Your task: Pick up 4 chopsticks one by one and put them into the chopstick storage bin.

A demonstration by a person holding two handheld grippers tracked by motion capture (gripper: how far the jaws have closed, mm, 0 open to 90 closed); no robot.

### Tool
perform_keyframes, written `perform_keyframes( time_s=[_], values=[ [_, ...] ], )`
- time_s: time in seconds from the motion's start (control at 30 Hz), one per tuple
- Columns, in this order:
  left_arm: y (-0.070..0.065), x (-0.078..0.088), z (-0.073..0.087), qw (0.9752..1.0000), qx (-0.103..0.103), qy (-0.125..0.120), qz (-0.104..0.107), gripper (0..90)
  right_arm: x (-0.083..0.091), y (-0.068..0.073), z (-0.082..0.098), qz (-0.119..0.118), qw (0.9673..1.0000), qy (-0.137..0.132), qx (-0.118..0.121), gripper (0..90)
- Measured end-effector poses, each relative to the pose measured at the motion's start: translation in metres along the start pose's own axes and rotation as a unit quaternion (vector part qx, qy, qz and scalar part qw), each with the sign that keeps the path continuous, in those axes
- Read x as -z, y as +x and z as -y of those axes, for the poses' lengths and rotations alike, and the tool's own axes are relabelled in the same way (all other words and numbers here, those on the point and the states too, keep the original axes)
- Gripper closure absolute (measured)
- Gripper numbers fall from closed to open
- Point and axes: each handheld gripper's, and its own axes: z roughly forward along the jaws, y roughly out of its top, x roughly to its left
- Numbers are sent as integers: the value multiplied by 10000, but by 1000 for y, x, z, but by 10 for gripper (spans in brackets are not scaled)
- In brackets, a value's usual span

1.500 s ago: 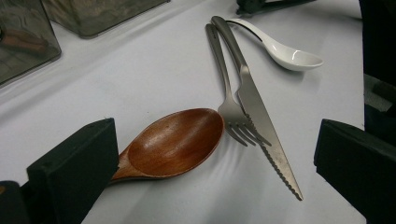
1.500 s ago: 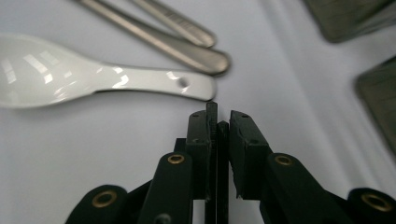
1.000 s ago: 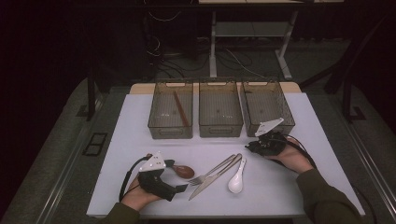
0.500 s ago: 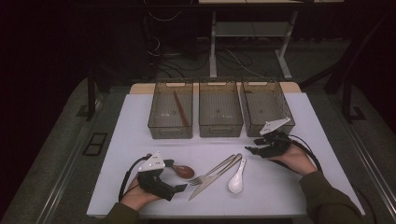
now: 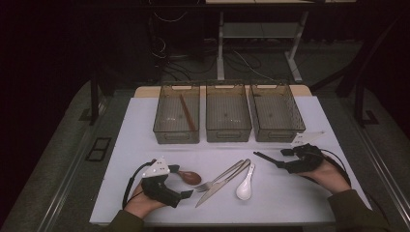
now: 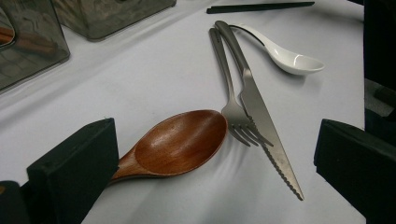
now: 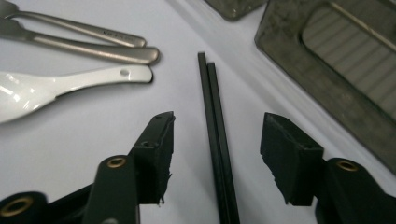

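Right gripper view: the right gripper [image 7: 217, 154] has just been opening, jaws apart astride black chopsticks [image 7: 215, 135] lying on the white surface [image 7: 70, 154] right of the cutlery. The left gripper [image 6: 215, 163] gapes over a wooden spoon [image 6: 177, 142].

We hold our left gripper [image 5: 186, 195] low at the near left of the table [image 5: 300, 203], hand [image 5: 145, 200] curled around its body, jaws wide apart and pointing right. Our right gripper [image 5: 258, 157] sits at the near right, forearm coming in from the lower right corner, jaws pointing left. Its jaws have just been opening and stand apart, pads pressing on nothing.
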Motion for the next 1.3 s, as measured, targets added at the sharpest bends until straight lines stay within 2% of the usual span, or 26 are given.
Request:
perform_keyframes(
  time_s=[0.23,0.27,0.4,0.57,0.63,0.7,0.83,1.03,1.3],
  values=[
    [0,0,0,10000,24,-16,-10,0,20,-2,26,111,9995,-143,-277,468],
    [0,0,0,10000,26,-16,-13,0,21,-4,29,107,9993,-157,-319,497],
    [0,0,0,10000,36,-37,-23,0,26,-8,38,94,9992,-75,-377,518],
    [0,0,0,10000,41,-37,-23,0,29,-15,43,160,9986,-115,-493,598],
    [0,1,0,10000,35,-28,-17,0,30,-19,44,24,9989,-66,-473,644],
    [0,1,0,10000,33,-31,-17,0,29,-22,47,17,9990,18,-450,692],
    [0,0,0,10000,33,-24,-20,0,26,-23,49,-156,9990,111,-404,753],
    [0,0,0,10000,33,-21,-16,0,21,-23,49,-159,9990,233,-357,798],
    [0,0,0,10000,31,-29,-14,0,18,-24,49,-114,9991,313,-278,812]
  ],
)
